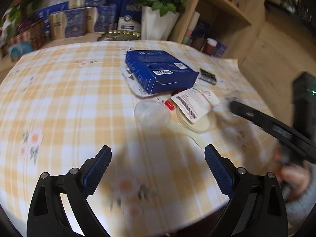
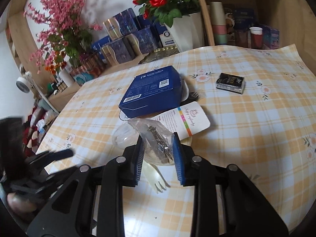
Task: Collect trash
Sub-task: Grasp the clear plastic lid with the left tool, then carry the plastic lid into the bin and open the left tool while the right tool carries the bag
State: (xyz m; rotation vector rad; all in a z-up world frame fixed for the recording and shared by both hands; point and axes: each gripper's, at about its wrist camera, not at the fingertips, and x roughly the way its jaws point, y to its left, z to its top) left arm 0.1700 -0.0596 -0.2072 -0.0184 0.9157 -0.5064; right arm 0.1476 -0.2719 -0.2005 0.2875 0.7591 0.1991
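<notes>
Checked table | your right gripper pinched the clear bag, long way pointing far-left | left gripper wide open, empty, nearer you.

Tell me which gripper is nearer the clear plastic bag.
Right. The right gripper has the clear plastic bag pinched between its fingers. The left gripper hangs open and empty over bare tablecloth, well short of the trash pile.
</notes>
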